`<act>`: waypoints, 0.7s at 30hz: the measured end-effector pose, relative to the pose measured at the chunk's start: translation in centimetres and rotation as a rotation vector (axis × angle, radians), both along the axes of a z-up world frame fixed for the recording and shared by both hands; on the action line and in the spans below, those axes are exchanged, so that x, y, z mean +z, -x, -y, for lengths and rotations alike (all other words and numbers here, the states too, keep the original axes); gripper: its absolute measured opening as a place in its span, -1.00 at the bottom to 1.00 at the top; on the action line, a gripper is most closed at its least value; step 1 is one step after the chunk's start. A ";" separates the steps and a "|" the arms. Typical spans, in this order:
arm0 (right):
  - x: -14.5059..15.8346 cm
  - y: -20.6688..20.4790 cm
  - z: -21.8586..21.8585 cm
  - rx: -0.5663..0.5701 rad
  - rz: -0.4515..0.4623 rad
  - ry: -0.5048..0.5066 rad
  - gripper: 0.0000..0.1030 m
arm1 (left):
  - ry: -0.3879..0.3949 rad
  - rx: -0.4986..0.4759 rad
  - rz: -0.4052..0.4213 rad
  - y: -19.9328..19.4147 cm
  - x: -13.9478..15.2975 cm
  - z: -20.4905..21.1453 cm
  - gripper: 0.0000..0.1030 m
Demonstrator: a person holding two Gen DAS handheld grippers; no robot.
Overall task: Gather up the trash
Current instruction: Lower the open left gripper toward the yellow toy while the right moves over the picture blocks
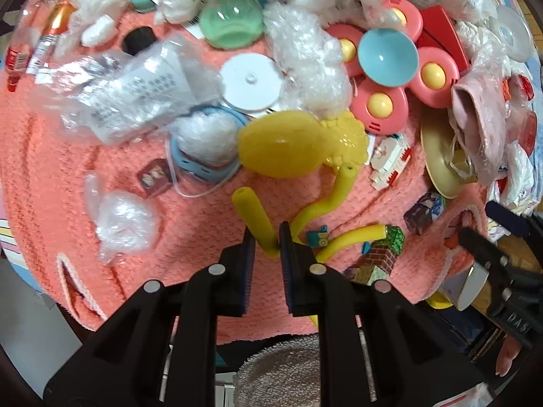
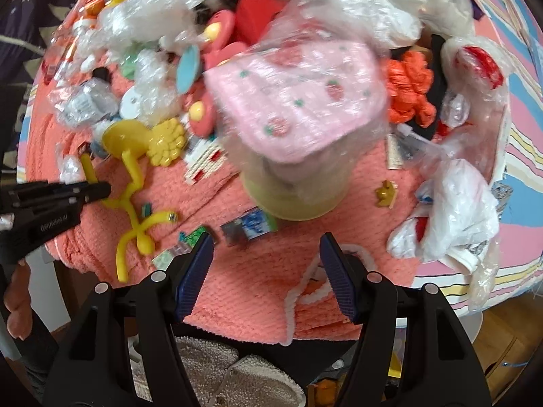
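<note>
While the coral knitted cloth (image 1: 51, 142) carries a dense spread of toys and wrappings, the left gripper (image 1: 266, 237) stands over its near part with jaws narrowed around one limb of the yellow bendy foam figure (image 1: 325, 203); whether the pads press it cannot be told. The right gripper (image 2: 266, 247) hovers with jaws wide apart, holding nothing, above bare cloth near small printed cubes (image 2: 249, 229). Trash items: a clear printed wrapper (image 1: 135, 98) at far left; a crumpled clear film ball (image 1: 124, 222) at near left; a white plastic bag (image 2: 451, 210) at the right edge; a pink strawberry-print packet in clear film (image 2: 292, 101) resting atop a tan cup (image 2: 292, 200). Others: a pink spinner toy (image 1: 387, 61) and a green dome (image 1: 230, 20), both further back.
</note>
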State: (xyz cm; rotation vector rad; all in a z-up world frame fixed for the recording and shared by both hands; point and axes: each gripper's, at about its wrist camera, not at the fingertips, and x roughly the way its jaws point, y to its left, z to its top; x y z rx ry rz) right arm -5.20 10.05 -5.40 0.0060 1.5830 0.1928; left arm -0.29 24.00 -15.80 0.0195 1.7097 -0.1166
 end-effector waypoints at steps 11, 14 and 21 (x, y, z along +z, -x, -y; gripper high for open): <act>-1.1 1.5 -3.5 0.081 -0.020 -0.014 0.26 | -0.059 0.018 0.026 -0.8 1.6 -3.4 -0.72; -2.0 1.2 -3.8 0.064 -0.040 -0.015 0.26 | -0.071 0.009 0.036 -0.7 1.4 -3.6 -0.72; -3.9 0.7 -3.9 0.073 -0.055 0.020 0.26 | -0.061 0.011 0.022 -0.3 0.9 -3.0 -0.71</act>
